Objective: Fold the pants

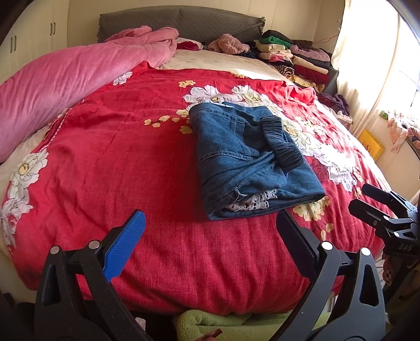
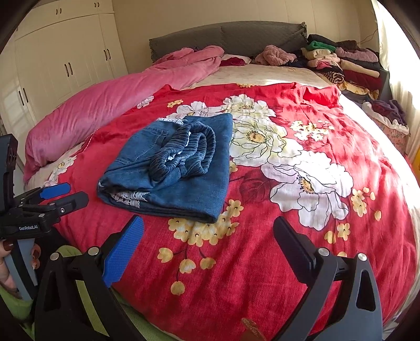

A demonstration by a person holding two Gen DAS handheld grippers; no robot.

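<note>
A pair of blue denim pants (image 1: 252, 160) lies folded into a compact rectangle on the red floral bedspread (image 1: 118, 162), its elastic waistband on top and white lace trim at the near edge. It also shows in the right wrist view (image 2: 173, 168). My left gripper (image 1: 210, 236) is open and empty, held back near the bed's front edge, short of the pants. My right gripper (image 2: 207, 241) is open and empty, just in front of the pants. The right gripper shows at the right edge of the left wrist view (image 1: 367, 202); the left gripper shows at the left of the right wrist view (image 2: 71, 194).
A pink duvet (image 1: 65, 86) lies along the bed's left side. Stacks of folded clothes (image 1: 294, 57) sit at the far right by the grey headboard (image 1: 181, 22). White wardrobes (image 2: 65, 60) stand to the left. A green cloth (image 1: 218, 322) lies below the bed's front edge.
</note>
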